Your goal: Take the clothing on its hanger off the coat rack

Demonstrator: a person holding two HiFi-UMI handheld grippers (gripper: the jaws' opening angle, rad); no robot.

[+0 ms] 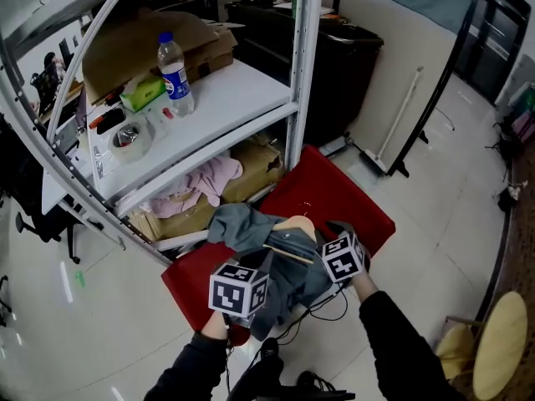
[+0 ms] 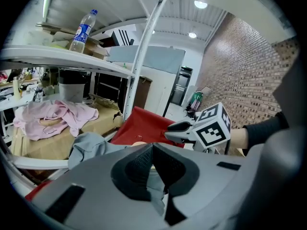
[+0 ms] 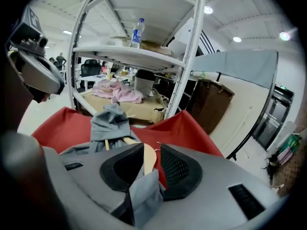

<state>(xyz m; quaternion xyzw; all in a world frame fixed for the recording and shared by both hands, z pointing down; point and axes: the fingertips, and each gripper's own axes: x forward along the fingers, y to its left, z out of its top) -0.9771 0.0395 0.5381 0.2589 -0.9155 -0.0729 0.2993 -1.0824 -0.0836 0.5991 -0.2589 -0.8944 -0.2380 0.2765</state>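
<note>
Head view, from the left: a white rack (image 1: pixel 242 90) carries a water bottle (image 1: pixel 175 73) and a roll of tape (image 1: pixel 132 138) on its middle shelf. On the shelf below, a pink cloth (image 1: pixel 205 182) lies crumpled on cardboard (image 1: pixel 259 170). A red sheet (image 1: pixel 334 195) is spread on the floor (image 1: pixel 435 182) in front of that low shelf. The grey clothing (image 1: pixel 242 228) lies bunched on the sheet, with its wooden hanger (image 1: pixel 294 226) showing pale at the upper edge of the fabric.

Both sleeved arms reach in from the bottom of the picture, each ending in a cube with square markers just beside the clothing.

Left gripper view: the left hand-held gripper (image 2: pixel 152 150) has its jaws drawn together, and a fold of the grey clothing is pinched between the pads and hangs down below them.

Right gripper view: the right hand-held gripper (image 3: pixel 152 159) has its jaws parted. One end of the wooden hanger stands between them, with grey fabric draped beneath it. A strip of the red sheet shows between the hanger and the right pad, so the pads do not clamp it.

Far right in the head view, a round pale stool (image 1: pixel 500 345) stands on the floor, well apart from the sheet.
</note>
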